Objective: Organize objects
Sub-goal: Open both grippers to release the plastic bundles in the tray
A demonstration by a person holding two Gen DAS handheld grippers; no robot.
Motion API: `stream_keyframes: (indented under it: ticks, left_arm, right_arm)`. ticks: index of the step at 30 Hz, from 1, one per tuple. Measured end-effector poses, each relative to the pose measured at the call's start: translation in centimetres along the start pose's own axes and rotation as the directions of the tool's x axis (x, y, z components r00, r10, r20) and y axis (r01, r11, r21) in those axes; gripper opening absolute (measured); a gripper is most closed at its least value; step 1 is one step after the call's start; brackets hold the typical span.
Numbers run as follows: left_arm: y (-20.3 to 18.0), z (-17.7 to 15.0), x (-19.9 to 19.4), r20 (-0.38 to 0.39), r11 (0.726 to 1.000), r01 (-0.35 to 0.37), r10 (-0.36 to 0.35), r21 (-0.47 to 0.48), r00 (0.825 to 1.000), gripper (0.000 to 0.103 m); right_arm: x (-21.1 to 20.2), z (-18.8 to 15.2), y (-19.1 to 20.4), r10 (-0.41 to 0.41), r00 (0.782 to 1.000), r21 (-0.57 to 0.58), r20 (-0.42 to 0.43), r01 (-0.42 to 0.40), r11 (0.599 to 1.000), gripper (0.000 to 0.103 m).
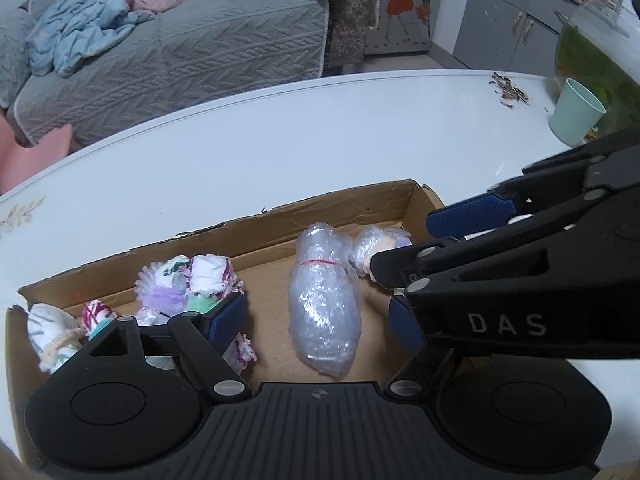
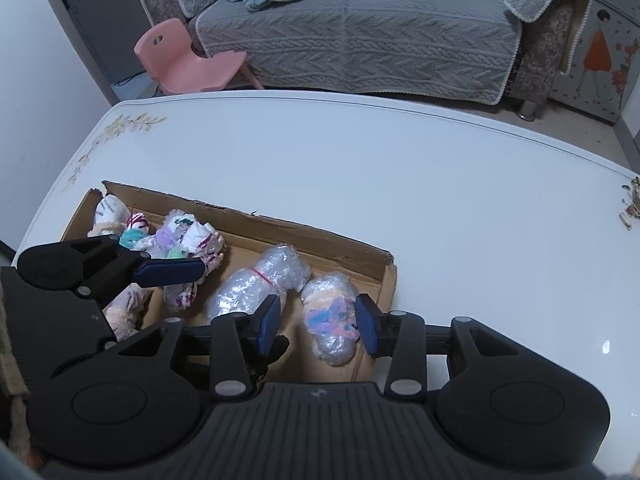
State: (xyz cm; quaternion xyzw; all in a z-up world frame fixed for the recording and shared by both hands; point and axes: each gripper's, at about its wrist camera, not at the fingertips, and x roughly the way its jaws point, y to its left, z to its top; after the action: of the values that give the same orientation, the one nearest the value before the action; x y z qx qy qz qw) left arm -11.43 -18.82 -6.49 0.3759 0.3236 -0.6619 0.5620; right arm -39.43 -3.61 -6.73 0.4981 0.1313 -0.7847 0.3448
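Wrapped bundles (image 2: 256, 286) in box (image 2: 280, 226) on table (image 2: 360, 168).

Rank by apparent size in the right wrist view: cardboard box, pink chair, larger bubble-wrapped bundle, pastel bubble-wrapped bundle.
1. cardboard box
2. pink chair, though it stands farther off
3-4. larger bubble-wrapped bundle and pastel bubble-wrapped bundle: too alike to rank

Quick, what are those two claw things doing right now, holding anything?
Left gripper: open, holding nothing, over the cardboard box.
Right gripper: open around a bubble-wrapped bundle, not gripping it.

Home living room: grey quilted sofa (image 2: 360, 32) with crumpled blankets (image 1: 92, 28) ahead of me, small pink chair (image 2: 188, 60), grey cabinets (image 1: 516, 28), my white surface (image 2: 360, 168).
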Motion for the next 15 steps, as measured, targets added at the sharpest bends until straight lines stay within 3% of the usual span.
stream_keyframes:
  ticks: [4,15]
  left_arm:
    - [-0.2,-0.3,-0.8,-0.002,0.999,-0.011,0.012,0.035,1.0,0.085]
    - [1.8,-2.6,-5.9,0.003,0.998,-0.055,0.055,0.014,0.998,0.087]
  right_arm:
    - [-0.1,0.0,0.2,-0.002,1.0,-0.014,-0.003,0.002,1.0,0.039]
    - [-2.7,-1.5,1.9,-0.011,1.0,-0.052,0.021,0.012,0.999,0.048]
